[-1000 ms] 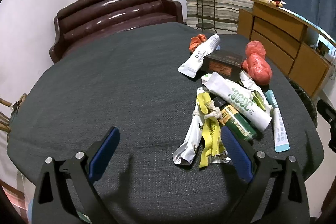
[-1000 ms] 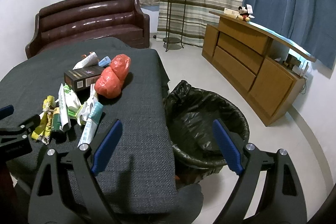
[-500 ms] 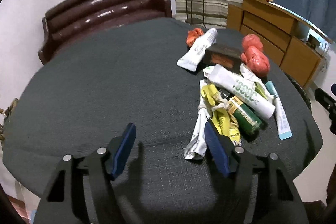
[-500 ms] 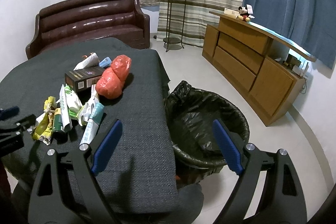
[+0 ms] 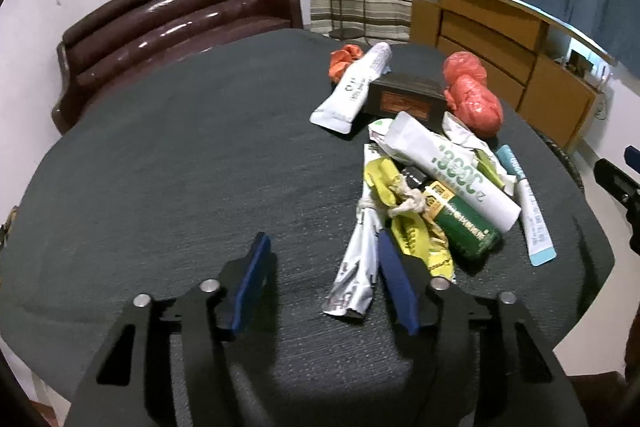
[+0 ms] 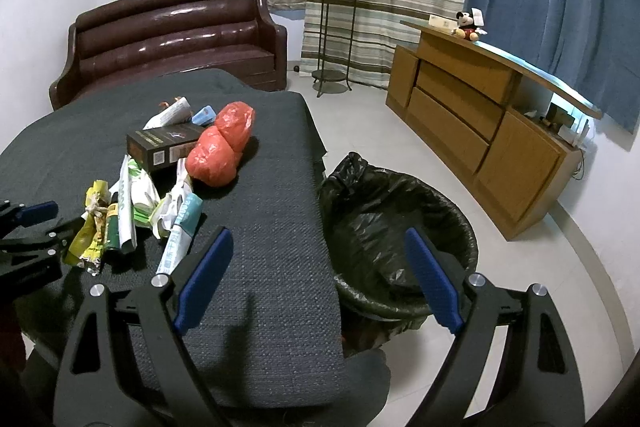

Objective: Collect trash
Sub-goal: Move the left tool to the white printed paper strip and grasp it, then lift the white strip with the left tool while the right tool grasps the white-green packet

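I have the left gripper point(image 5: 320, 267) low over the table point(image 5: 160, 167) with its jaws parted to a middling gap and nothing between them; the silver wrapper point(image 5: 354, 267) lies just inside my right fingertip, so I judge this as lining up to pinch the nearest piece of the pile. Right behind that fingertip is the yellow wrapper point(image 5: 408, 227), knotted with a white twist, and beyond it to the right the green bottle point(image 5: 464, 223) under the long white tube point(image 5: 448, 167). Farther ahead sit the dark box point(image 5: 404, 99) and the red bag point(image 5: 474, 99), well out of my reach from here. The litter is heaped and overlapping, so closing now could drag the yellow piece along with the silver one; I would nudge slightly right first to centre the wrapper. My right gripper point(image 6: 320, 279) is held wide and empty, hovering over the table's near corner, with the lined trash bin point(image 6: 400, 227) straight ahead and a little right of its centre, on the floor just beside the table edge. Held there, I take it as waiting near the drop point while the left does the picking.
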`<state>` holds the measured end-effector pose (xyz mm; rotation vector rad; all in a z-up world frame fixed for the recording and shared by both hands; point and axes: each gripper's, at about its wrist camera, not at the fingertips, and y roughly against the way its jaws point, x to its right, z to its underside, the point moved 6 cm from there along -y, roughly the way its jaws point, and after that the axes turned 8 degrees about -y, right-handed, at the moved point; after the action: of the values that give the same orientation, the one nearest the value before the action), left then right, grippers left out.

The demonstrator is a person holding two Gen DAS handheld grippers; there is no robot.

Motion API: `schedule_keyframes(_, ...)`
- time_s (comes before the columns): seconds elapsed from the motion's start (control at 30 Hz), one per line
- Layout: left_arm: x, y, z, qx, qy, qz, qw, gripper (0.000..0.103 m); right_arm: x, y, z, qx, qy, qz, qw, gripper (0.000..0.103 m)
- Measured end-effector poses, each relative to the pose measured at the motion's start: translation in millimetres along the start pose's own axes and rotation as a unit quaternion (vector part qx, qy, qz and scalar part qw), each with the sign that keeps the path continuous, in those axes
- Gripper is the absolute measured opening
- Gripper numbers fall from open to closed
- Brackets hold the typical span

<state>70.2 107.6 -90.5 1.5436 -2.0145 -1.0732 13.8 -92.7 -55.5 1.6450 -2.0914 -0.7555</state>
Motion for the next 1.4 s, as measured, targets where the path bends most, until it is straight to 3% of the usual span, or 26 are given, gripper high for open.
schedule_keyframes(0.1, 2.4, -0.6, 0.3, 0.000, 0.002, 0.027, 0.9996, 0.037, -0.2, 0.1, 0.4, 0.000, 0.001, 0.000, 1.000, 0.085)
schedule_keyframes(0.3, -4.6, 0.9, 5.6, -0.005, 0.012, 0.021, 0.9997, 0.033, -0.5, -0.2, 0.6, -0.001, 0.001, 0.000, 1.000, 0.085)
schedule_keyframes(0.43, -5.4, 1.9, 7.7, -0.004, 0.014, 0.015, 0.9998, 0.033, -0.5, -0.3, 0.6, -0.001, 0.001, 0.000, 1.000, 0.085)
schedule_keyframes(0.57, -6.2, -4.0, 3.9, -0.004, 0.017, 0.012, 0.9998, 0.041, -2.1, 0.1, 1.7, -0.002, 0.001, 0.000, 1.000, 0.085)
schedule_keyframes(0.73, -0.9, -9.3, 0.8, -0.007, -0.004, 0.018, 0.9998, 0.041, -3.0, 0.9, 3.0, -0.001, 0.000, -0.001, 1.000, 0.085)
schedule_keyframes(0.87, 0.3, -5.6, 2.5, -0.001, -0.012, 0.011, 0.9999, 0.019, -4.0, -1.0, 4.1, -0.003, 0.000, -0.001, 1.000, 0.085)
schedule_keyframes(1.1, -7.0, 4.5, 14.5, 0.000, 0.011, 0.012, 0.9999, 0.020, -3.8, -1.9, 6.5, -0.006, 0.001, -0.003, 1.000, 0.085)
schedule_keyframes(1.13, -10.5, 4.6, 15.2, -0.001, 0.022, 0.010, 0.9997, 0.022, -4.3, -1.6, 7.2, -0.006, 0.001, -0.003, 1.000, 0.085)
schedule_keyframes(1.2, -15.7, 3.9, 13.7, -0.001, 0.038, 0.012, 0.9992, 0.040, -4.2, -1.9, 6.9, -0.007, 0.001, -0.003, 1.000, 0.085)
schedule_keyframes(1.23, -17.9, 3.3, 12.0, 0.000, 0.043, 0.009, 0.9990, 0.043, -3.8, -2.0, 6.5, -0.007, 0.001, -0.003, 1.000, 0.085)
schedule_keyframes(1.4, -19.2, -4.6, 2.3, -0.006, 0.052, 0.012, 0.9986, 0.046, -4.4, -0.9, 6.7, -0.005, 0.000, -0.003, 1.000, 0.085)
